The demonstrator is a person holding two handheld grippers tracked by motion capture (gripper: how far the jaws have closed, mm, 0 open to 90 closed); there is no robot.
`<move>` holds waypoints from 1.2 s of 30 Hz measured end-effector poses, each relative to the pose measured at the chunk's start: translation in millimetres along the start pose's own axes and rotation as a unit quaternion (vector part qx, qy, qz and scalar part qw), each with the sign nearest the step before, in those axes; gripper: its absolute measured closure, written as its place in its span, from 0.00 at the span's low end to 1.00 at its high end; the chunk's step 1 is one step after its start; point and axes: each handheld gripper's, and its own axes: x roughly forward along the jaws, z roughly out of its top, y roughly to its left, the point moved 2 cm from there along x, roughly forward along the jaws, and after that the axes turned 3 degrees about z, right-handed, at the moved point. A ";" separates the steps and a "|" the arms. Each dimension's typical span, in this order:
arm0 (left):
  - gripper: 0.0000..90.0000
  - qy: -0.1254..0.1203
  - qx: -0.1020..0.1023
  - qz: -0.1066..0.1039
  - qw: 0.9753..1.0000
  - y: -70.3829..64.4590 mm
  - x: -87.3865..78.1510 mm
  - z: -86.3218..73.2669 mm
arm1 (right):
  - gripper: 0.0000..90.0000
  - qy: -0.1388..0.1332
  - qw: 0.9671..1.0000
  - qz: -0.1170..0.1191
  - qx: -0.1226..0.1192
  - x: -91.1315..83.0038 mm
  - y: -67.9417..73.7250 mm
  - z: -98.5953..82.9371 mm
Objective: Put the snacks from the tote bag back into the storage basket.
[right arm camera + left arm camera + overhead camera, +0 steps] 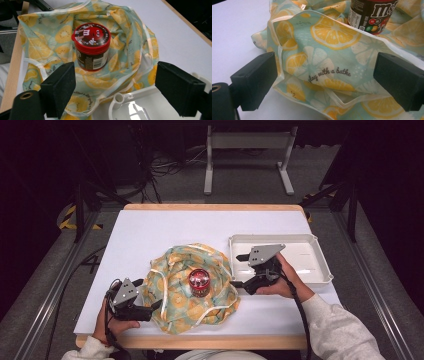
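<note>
At the near left, the left gripper (150, 309) stands with its jaws wide apart at the edge of the lemon-print cloth (192, 287), the fabric lying between them; whether either jaw touches it is hard to tell. A red-lidded candy jar (199, 282) stands upright mid-cloth. To the right, the right gripper (239, 271) is also wide open, holding nothing, over the near left corner of the white tray (320, 255). All rests on a white table (150, 230); beyond lies grey floor with a metal stand (248, 141).
</note>
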 end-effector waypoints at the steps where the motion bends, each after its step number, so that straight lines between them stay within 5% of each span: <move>1: 0.07 0.002 0.001 0.001 1.000 0.1 -0.2 -0.1 | 0.19 0.003 1.000 0.001 -0.001 1.7 0.4 0.6; 23: 0.07 0.003 0.002 0.000 1.000 0.4 -2.3 -2.3 | 0.17 0.060 0.997 0.043 -0.034 41.8 6.8 27.1; 36: 0.07 0.008 0.002 0.002 1.000 0.3 -1.8 -3.0 | 0.17 0.090 0.993 0.071 -0.031 65.5 9.0 40.0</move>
